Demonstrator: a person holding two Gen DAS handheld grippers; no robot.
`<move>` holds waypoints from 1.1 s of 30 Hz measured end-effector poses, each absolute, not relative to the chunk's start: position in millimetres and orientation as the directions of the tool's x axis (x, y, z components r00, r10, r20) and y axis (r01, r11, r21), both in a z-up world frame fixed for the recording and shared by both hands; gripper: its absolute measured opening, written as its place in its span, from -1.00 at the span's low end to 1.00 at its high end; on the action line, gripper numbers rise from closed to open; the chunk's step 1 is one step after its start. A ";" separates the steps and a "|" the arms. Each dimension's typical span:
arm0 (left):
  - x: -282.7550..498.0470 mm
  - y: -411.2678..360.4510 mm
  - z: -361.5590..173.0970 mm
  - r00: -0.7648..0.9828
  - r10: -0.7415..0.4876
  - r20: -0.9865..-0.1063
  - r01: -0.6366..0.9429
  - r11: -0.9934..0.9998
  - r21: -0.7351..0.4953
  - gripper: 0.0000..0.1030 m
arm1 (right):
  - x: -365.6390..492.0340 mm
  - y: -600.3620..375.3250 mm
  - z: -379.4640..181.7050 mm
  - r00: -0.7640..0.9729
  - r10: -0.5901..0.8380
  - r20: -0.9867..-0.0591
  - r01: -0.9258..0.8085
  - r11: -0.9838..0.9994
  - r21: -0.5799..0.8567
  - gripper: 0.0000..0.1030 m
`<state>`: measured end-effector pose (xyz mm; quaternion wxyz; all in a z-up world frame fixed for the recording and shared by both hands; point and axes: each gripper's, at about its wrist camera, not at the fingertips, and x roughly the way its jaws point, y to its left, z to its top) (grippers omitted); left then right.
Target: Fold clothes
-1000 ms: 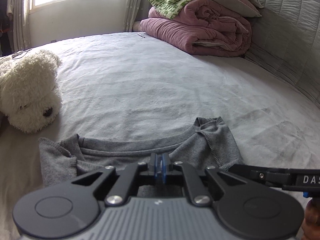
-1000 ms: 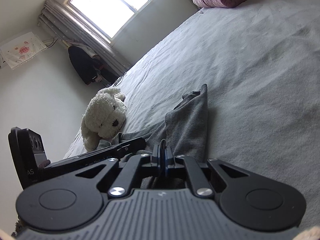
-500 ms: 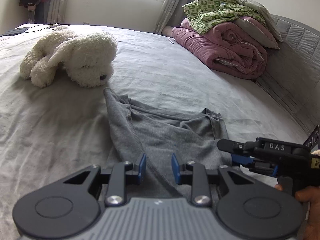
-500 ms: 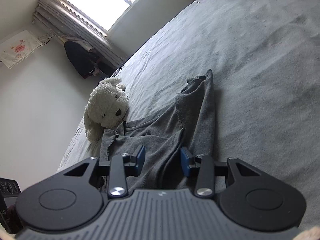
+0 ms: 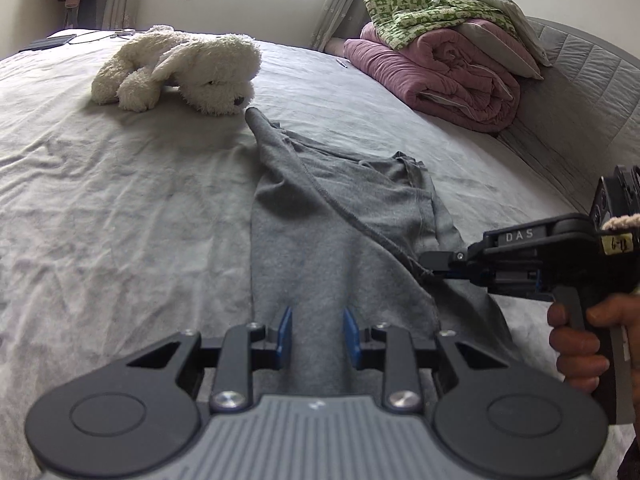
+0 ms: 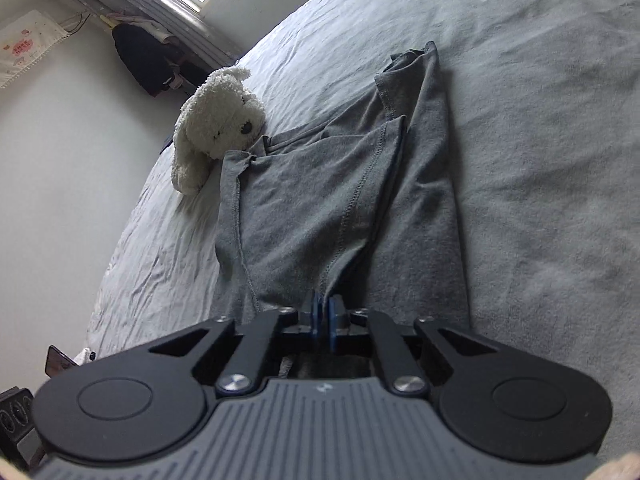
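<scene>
Left gripper (image 5: 316, 336) hovers released over my grey shirt (image 5: 332, 248), which lies lengthwise toward twelve o'clock on the bed (image 5: 120, 208). Right gripper (image 6: 325, 322) pinches its hem; I'd carry that edge level. Toy dog (image 5: 180, 72) crowds eleven o'clock; three o'clock lies free.

The shirt (image 5: 320, 216) was matt grey knit cloth, the bed (image 5: 120, 208) wrinkled woven sheet, the toy dog (image 5: 180, 68) shaggy plush, the fingers (image 5: 285, 332) smooth blue plastic.
</scene>
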<state>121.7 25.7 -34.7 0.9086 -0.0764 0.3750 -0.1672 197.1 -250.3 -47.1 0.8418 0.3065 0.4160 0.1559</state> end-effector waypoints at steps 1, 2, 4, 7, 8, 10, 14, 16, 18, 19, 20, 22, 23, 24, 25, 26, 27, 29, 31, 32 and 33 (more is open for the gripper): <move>116.3 27.2 -34.0 0.661 -0.366 -0.655 0.253 0.930 -0.264 -0.44 | 195.9 -251.5 -44.1 0.623 0.505 -0.598 -0.003 0.765 0.644 -0.94; 110.8 28.7 -33.3 0.659 -0.371 -0.655 0.260 0.929 -0.265 -0.42 | 195.0 -252.5 -41.1 0.640 0.491 -0.591 0.001 0.769 0.640 -0.94; 104.2 28.7 -35.7 0.647 -0.367 -0.668 0.272 0.930 -0.248 -0.39 | 199.1 -249.4 -42.3 0.628 0.442 -0.640 0.036 0.806 0.591 -0.92; 94.8 30.4 -38.0 0.647 -0.356 -0.674 0.282 0.933 -0.222 -0.39 | 185.5 -246.4 -36.1 0.631 0.433 -0.643 0.025 0.817 0.576 -0.72; 91.7 33.8 -35.6 0.656 -0.369 -0.658 0.281 0.929 -0.241 -0.39 | 180.3 -245.5 -33.8 0.633 0.433 -0.642 0.020 0.820 0.572 -0.69; 85.4 40.6 -30.8 0.673 -0.395 -0.626 0.282 0.919 -0.277 -0.39 | 170.1 -243.6 -29.2 0.637 0.431 -0.639 0.008 0.825 0.565 -0.49; 78.1 40.6 -31.6 0.674 -0.486 -0.556 0.333 0.872 -0.359 -0.50 | 144.9 -231.6 -25.6 0.636 0.423 -0.646 -0.021 0.846 0.534 -0.21; 75.1 30.0 -39.3 0.652 -0.492 -0.577 0.354 0.870 -0.342 -0.50 | 127.8 -217.7 -29.4 0.628 0.404 -0.665 -0.040 0.870 0.491 -0.21; 68.9 22.5 -50.3 0.630 -0.473 -0.616 0.358 0.881 -0.310 -0.51 | 110.7 -203.8 -33.3 0.622 0.384 -0.683 -0.060 0.892 0.448 -0.21; 62.7 21.2 -54.7 0.631 -0.462 -0.623 0.360 0.886 -0.293 -0.51 | 101.2 -200.8 -34.4 0.621 0.378 -0.686 -0.066 0.898 0.435 -0.22; 54.9 21.3 -56.8 0.635 -0.457 -0.622 0.364 0.888 -0.281 -0.51 | 91.5 -198.9 -35.2 0.621 0.374 -0.689 -0.072 0.902 0.425 -0.23; 37.5 23.1 -55.5 0.631 -0.470 -0.617 0.375 0.881 -0.288 -0.51 | 71.9 -195.0 -36.9 0.621 0.366 -0.693 -0.083 0.910 0.405 -0.23; 28.3 23.8 -54.8 0.626 -0.478 -0.616 0.380 0.877 -0.294 -0.51 | 62.6 -194.7 -37.0 0.622 0.362 -0.695 -0.083 0.912 0.401 -0.23; 18.7 24.1 -54.3 0.622 -0.485 -0.615 0.386 0.873 -0.298 -0.51 | 53.3 -194.7 -36.9 0.622 0.358 -0.696 -0.081 0.914 0.398 -0.23; 8.9 23.7 -54.0 0.619 -0.489 -0.615 0.394 0.870 -0.295 -0.51 | 44.1 -194.8 -36.7 0.623 0.354 -0.697 -0.079 0.915 0.395 -0.23; -1.3 22.5 -53.6 0.617 -0.490 -0.615 0.405 0.868 -0.286 -0.51 | 33.5 -194.0 -36.8 0.622 0.353 -0.699 -0.078 0.916 0.393 -0.23; -11.5 21.4 -53.1 0.613 -0.495 -0.616 0.418 0.864 -0.279 -0.51 | 22.6 -192.9 -36.9 0.620 0.352 -0.701 -0.078 0.917 0.391 -0.23; -31.1 19.4 -51.8 0.601 -0.508 -0.617 0.443 0.854 -0.272 -0.50 | 1.3 -189.2 -37.7 0.618 0.348 -0.706 -0.089 0.922 0.376 -0.23; -50.3 18.4 -51.8 0.585 -0.525 -0.619 0.461 0.842 -0.279 -0.51 | -21.6 -184.1 -38.1 0.622 0.341 -0.705 -0.110 0.929 0.353 -0.23; -59.0 18.2 -52.0 0.578 -0.531 -0.619 0.468 0.838 -0.281 -0.50 | -32.1 -181.8 -38.4 0.625 0.338 -0.703 -0.122 0.933 0.339 -0.23; -68.1 18.1 -52.3 0.574 -0.536 -0.619 0.479 0.833 -0.277 -0.50 | -42.1 -179.7 -38.8 0.629 0.334 -0.702 -0.133 0.936 0.326 -0.23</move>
